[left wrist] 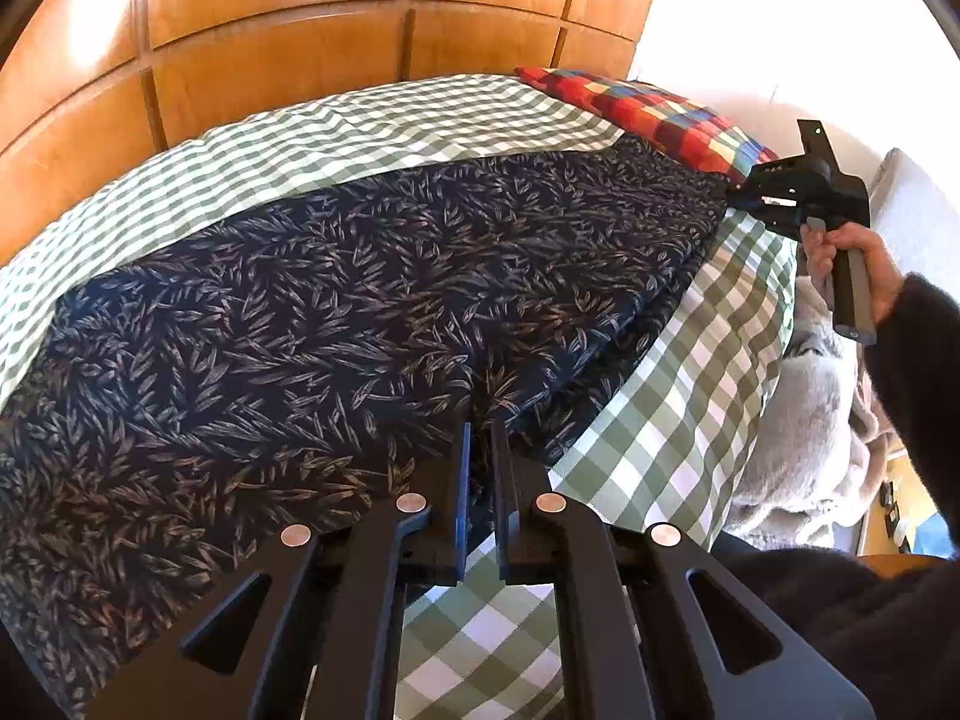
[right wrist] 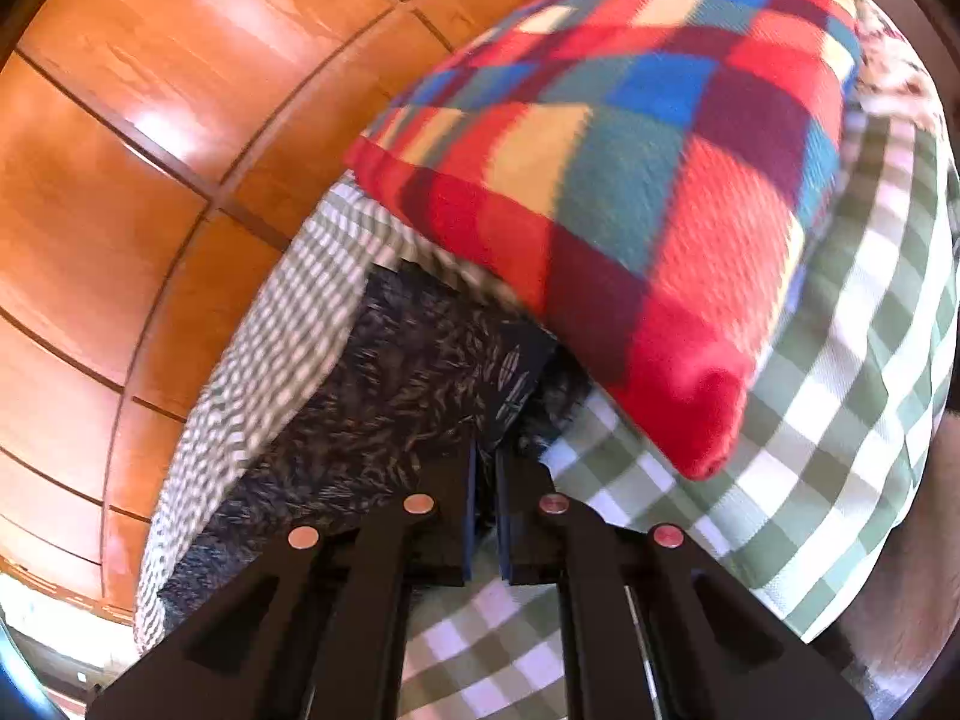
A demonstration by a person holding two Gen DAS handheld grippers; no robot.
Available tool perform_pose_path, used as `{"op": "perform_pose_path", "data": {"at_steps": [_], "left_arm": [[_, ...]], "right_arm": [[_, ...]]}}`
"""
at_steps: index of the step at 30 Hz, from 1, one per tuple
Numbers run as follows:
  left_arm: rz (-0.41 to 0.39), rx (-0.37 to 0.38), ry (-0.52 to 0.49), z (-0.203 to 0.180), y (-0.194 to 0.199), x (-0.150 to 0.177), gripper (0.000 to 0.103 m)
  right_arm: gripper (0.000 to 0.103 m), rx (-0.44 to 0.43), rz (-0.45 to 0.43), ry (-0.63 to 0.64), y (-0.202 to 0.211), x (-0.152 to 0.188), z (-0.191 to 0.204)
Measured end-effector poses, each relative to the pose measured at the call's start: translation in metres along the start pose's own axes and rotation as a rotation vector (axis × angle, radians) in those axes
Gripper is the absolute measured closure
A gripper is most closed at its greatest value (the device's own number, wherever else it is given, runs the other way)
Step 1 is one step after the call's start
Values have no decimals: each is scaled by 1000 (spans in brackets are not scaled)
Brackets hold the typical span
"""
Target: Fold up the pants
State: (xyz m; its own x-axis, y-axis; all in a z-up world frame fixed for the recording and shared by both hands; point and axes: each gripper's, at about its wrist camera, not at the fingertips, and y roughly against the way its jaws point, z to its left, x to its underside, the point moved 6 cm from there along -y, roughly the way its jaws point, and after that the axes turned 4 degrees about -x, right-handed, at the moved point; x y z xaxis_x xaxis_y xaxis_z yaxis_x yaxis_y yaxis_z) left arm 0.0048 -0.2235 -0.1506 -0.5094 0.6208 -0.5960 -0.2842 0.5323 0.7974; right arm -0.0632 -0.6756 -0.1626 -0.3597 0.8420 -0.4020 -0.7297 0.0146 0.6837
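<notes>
Dark navy pants (left wrist: 330, 300) with a pale leaf print lie spread flat across a green-and-white checked bed sheet (left wrist: 360, 126). My left gripper (left wrist: 480, 435) is shut on the pants' near edge, with cloth pinched between its narrow jaws. Far right in the left wrist view, my right gripper (left wrist: 735, 199), held by a hand (left wrist: 864, 264), pinches the pants' far corner. In the right wrist view the right gripper (right wrist: 486, 450) is shut on that corner of the pants (right wrist: 390, 396), just below the pillow.
A red, blue and yellow checked pillow (right wrist: 630, 180) lies at the head of the bed, touching the pants' corner. Wooden panelling (left wrist: 270, 12) runs behind the bed. A grey fleece blanket (left wrist: 804, 420) hangs off the right side.
</notes>
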Motion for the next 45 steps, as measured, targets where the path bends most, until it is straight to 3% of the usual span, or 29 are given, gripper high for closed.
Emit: {"op": "perform_pose_path", "data": {"at_steps": [5,6,9,10,11,14,19,23,25,26,29,30,31,34,37,39,40,41,42,44,45], "left_arm": [[-2,28,34,3,0,1,97],[4,32,43,5,0,2,94],[4,58,75,11,11,6,71],[-13,64,95,15,19,7,67],[-26,73,114,20,26,9,66],[-60,76,208,45,44,14,66],[-79,-34,341,88,51,20,66],[-40,-50,253,77,48,29,66],[49,-44,175,63,34,42,66],[59,-89,138,61,31,48,66],[3,-94,117,55,42,48,66],[-31,-73,124,54,48,44,66],[-72,-53,123,51,55,38,64],[-96,-22,70,34,53,25,59],[-76,-8,8,17,37,18,59],[-58,5,-17,11,27,13,59],[-43,12,-32,8,21,13,66],[-30,11,-44,4,15,13,81],[-12,0,-60,3,8,14,86],[-7,0,-59,3,1,15,99],[-14,14,-50,3,2,15,100]], "right_arm": [[98,25,12,-4,-9,3,-1],[97,29,13,3,-7,2,1],[83,90,-20,66,10,0,10],[73,116,-46,103,20,-1,17],[72,114,-62,130,27,1,25],[68,4,-19,236,31,20,68],[66,-202,217,482,-12,98,173],[66,-257,395,611,-43,159,216],[66,-190,483,653,-60,183,211],[66,-169,506,658,-64,189,204],[62,-225,503,576,-52,188,194],[55,-253,491,552,-45,185,194],[41,-262,479,548,-40,183,194],[40,-217,431,607,-32,180,198],[40,-136,414,654,-37,182,198],[47,-89,391,677,-41,184,196],[61,-55,378,702,-46,184,195],[74,-23,367,733,-48,185,195],[78,3,360,769,-51,186,191],[98,16,351,802,-51,185,185],[102,14,354,799,-50,184,182]]}}
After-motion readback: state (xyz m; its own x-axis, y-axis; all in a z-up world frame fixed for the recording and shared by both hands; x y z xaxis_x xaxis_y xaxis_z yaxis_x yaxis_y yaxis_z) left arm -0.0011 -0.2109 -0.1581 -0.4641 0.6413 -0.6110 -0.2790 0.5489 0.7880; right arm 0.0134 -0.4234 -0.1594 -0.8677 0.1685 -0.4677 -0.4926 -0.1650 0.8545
